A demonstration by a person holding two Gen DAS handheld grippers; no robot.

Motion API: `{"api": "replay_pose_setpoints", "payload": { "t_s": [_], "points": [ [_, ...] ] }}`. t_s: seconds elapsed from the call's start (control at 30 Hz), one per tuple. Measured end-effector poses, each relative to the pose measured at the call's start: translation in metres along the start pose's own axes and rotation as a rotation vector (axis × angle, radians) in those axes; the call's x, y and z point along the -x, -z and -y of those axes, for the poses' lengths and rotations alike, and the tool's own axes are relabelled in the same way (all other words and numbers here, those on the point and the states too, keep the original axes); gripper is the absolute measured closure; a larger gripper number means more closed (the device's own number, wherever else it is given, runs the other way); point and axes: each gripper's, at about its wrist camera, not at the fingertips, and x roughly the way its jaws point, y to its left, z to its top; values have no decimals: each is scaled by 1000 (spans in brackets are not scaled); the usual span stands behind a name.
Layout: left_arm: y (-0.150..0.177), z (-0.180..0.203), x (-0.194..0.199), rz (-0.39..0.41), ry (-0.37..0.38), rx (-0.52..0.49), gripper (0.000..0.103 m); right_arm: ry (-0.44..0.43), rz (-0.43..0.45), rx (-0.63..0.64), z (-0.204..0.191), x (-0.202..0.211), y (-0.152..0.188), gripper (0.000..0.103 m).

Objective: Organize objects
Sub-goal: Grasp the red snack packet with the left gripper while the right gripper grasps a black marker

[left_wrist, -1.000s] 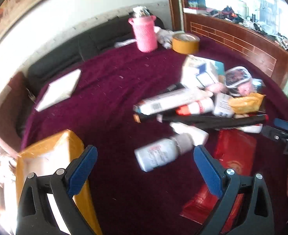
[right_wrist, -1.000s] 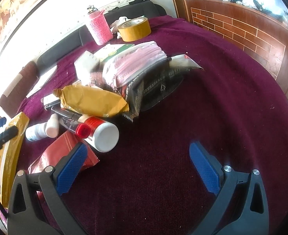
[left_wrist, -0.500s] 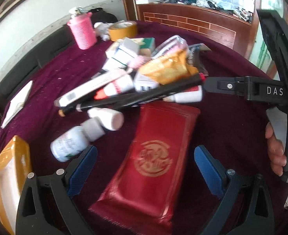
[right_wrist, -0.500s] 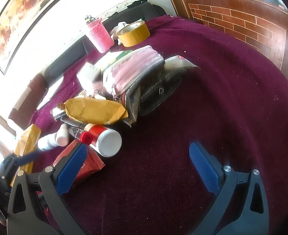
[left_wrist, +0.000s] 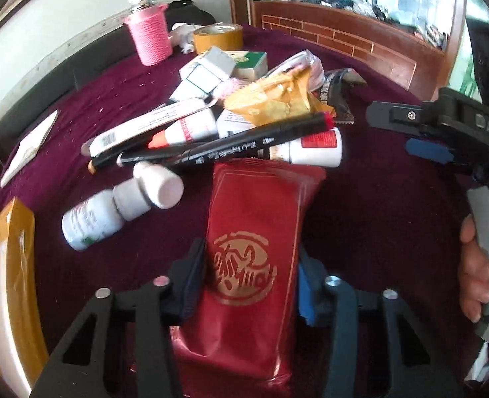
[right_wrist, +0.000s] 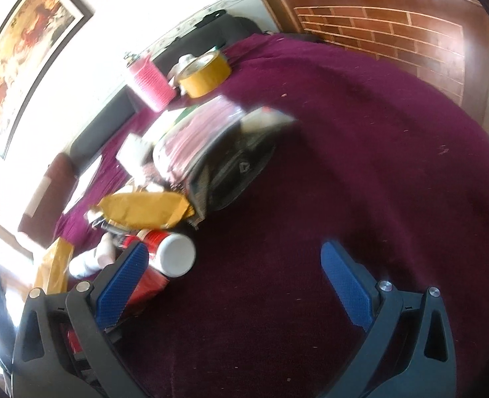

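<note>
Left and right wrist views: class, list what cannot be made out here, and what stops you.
- Red foil packet: near end cut off by the left wrist view's bottom edge; left gripper covers its sides.
- White red-labelled bottle: print lost to blur, right wrist view.
- Black marker pen: lettering too small, left wrist view.

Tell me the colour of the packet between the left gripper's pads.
Dark red packet with a gold round emblem, clearest in the left wrist view.

Glossy red foil packet (left_wrist: 254,252); matt maroon cloth (right_wrist: 360,152); crinkled gold foil pouch (left_wrist: 274,99); smooth white plastic bottle (left_wrist: 91,220).
</note>
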Motion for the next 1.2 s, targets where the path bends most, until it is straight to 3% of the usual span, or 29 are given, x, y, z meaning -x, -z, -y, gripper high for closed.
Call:
{"api": "replay_pose_setpoints", "payload": {
  "t_s": [0.17,0.27,0.37,0.4,0.43,0.57,0.63,0.7,0.77,0.83,0.9,0.97,1.1,1.2],
  "points": [
    [16,-24,36,71,49,119,70,65,57,118,-15,26,-1,0],
    [31,-41,64,131,70,194,71,53,63,201,-32,43,-1,0],
    [48,-66,93,187,119,291,77,14,18,325,-62,51,-3,0],
    [53,-72,101,205,129,315,83,5,3,353,-69,50,-3,0],
    [56,-78,108,222,137,336,97,-11,-24,405,-84,46,-2,0],
    [70,-104,144,295,114,398,97,-130,-160,520,-133,22,12,1],
    [75,-110,151,314,105,403,97,-176,-246,547,-150,4,22,14],
    [77,-111,149,296,122,395,97,-178,-322,606,-169,-17,29,36],
    [82,-108,143,279,135,387,95,-161,-358,628,-176,-30,35,39],
    [82,-101,134,244,130,368,95,-145,-396,596,-172,-44,31,51],
    [82,-100,125,227,159,382,91,-156,-445,527,-165,-54,28,54],
    [81,-103,114,201,180,429,72,-153,-423,497,-159,-51,26,54],
    [83,-108,107,208,174,471,70,9,-398,590,-157,-61,32,55],
    [87,-111,105,201,173,480,70,60,-401,621,-156,-70,28,69]
  ]
}}
